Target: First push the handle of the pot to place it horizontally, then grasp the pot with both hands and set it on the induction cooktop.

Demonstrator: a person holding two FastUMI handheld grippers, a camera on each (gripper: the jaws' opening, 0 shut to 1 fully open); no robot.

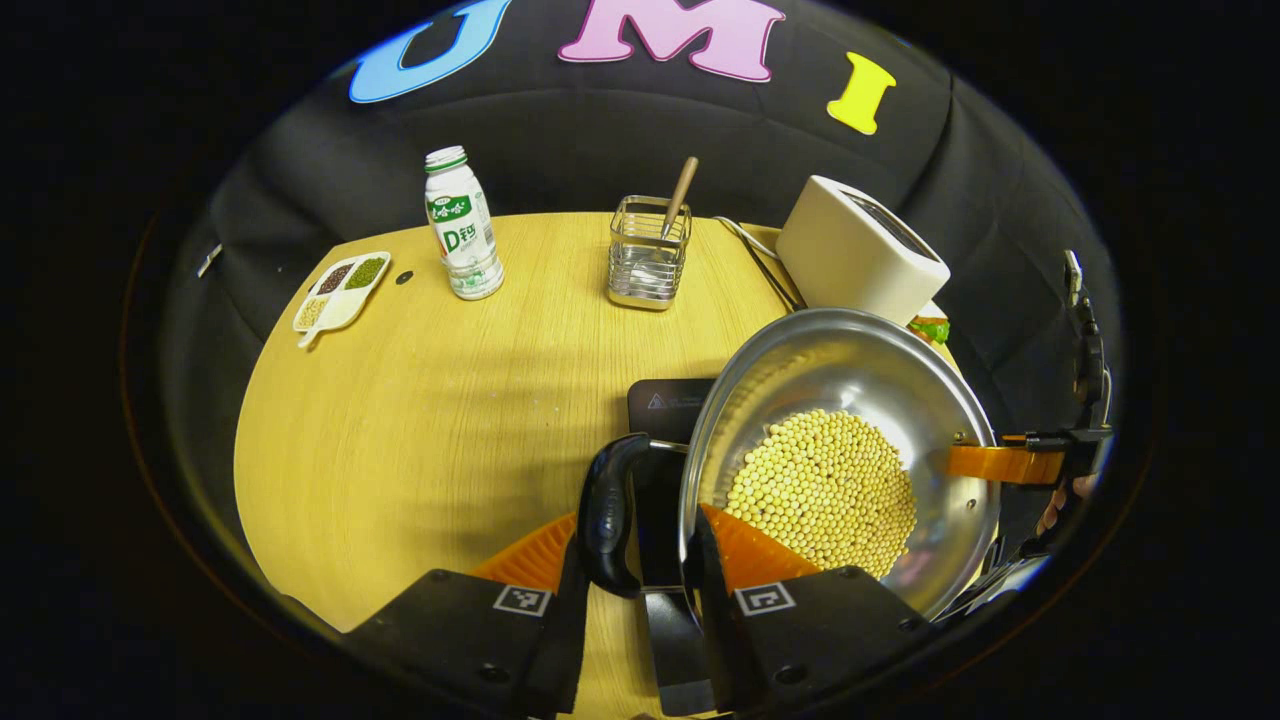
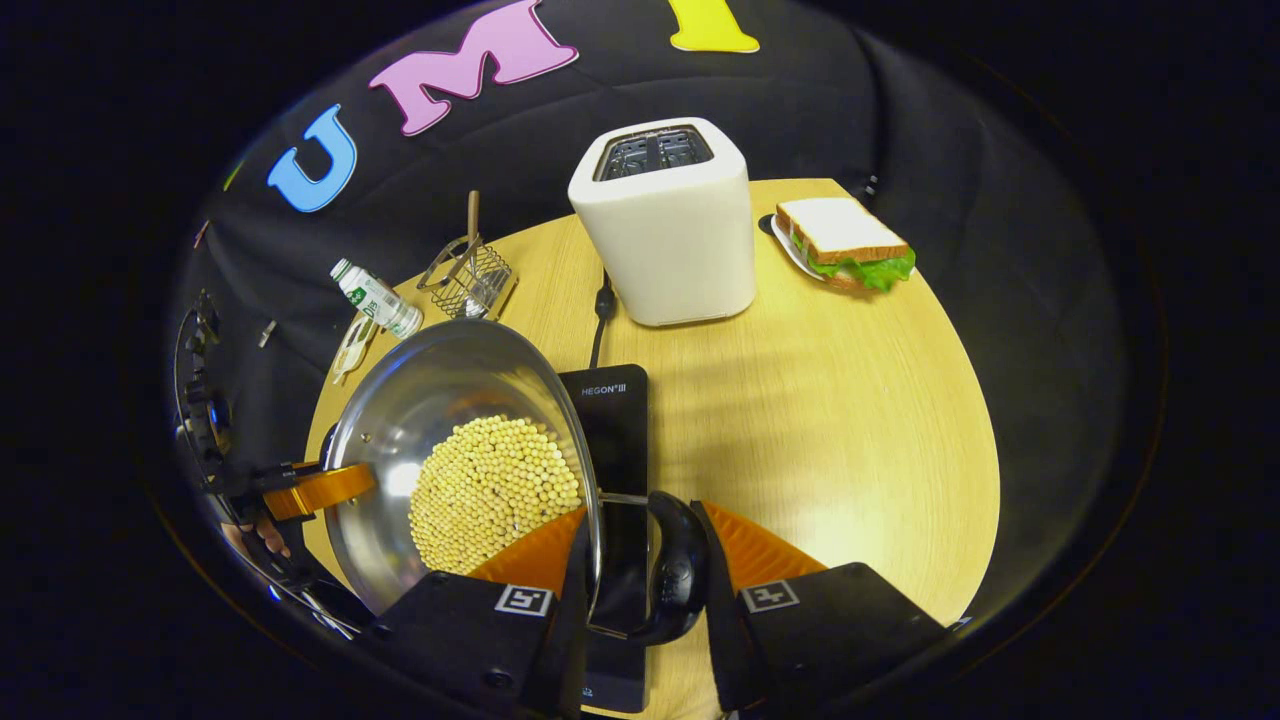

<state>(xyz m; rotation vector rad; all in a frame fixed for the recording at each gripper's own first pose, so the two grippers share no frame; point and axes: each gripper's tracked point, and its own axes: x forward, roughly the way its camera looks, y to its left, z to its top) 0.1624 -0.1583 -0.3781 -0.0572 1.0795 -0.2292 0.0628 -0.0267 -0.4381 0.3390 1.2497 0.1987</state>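
A steel pot [image 1: 860, 380] holding soybeans [image 1: 825, 485] hangs tilted over the black induction cooktop [image 1: 668, 402] on the wooden table. In the left gripper view, my left gripper [image 1: 638, 535] is shut on the pot's black loop handle [image 1: 605, 510]. My right gripper [image 1: 1050, 460] shows farther off, clamped at the pot's opposite rim. In the right gripper view, the right gripper [image 2: 645, 530] is shut on the other black handle [image 2: 680, 575], with the pot [image 2: 440, 390] to its left and the cooktop [image 2: 612, 430] beneath. The left gripper [image 2: 310, 490] holds the far side.
A white toaster [image 2: 665, 230] stands behind the cooktop, its cord running to it. A sandwich [image 2: 845, 240] lies on a plate at the table's far right. A milk bottle [image 1: 462, 225], a wire holder with a wooden utensil [image 1: 648, 255] and a divided dish [image 1: 342, 290] line the back.
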